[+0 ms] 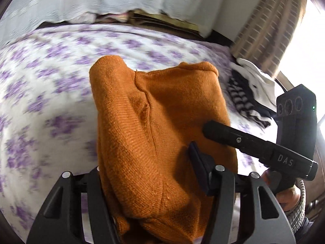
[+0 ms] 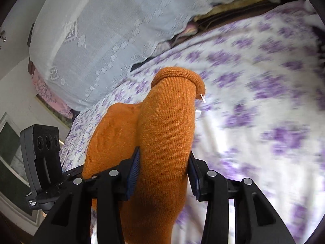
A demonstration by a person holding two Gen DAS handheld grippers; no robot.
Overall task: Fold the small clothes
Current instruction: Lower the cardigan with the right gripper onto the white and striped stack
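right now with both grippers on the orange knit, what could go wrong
1. The orange knit garment is bunched in the left gripper and the right gripper, so the fold may well land creased or lopsided.
2. The loose sleeve end could flop open when it is laid on the floral bedsheet.
3. The striped and white clothes lie close; a sweep might drag them.

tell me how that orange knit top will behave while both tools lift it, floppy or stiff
Probably floppy: the orange knit top sags in soft folds between the left tool and the right tool. Likely light, since it bunches rather than pulling taut. The ribbed knit looks grippy, so slipping seems unlikely.
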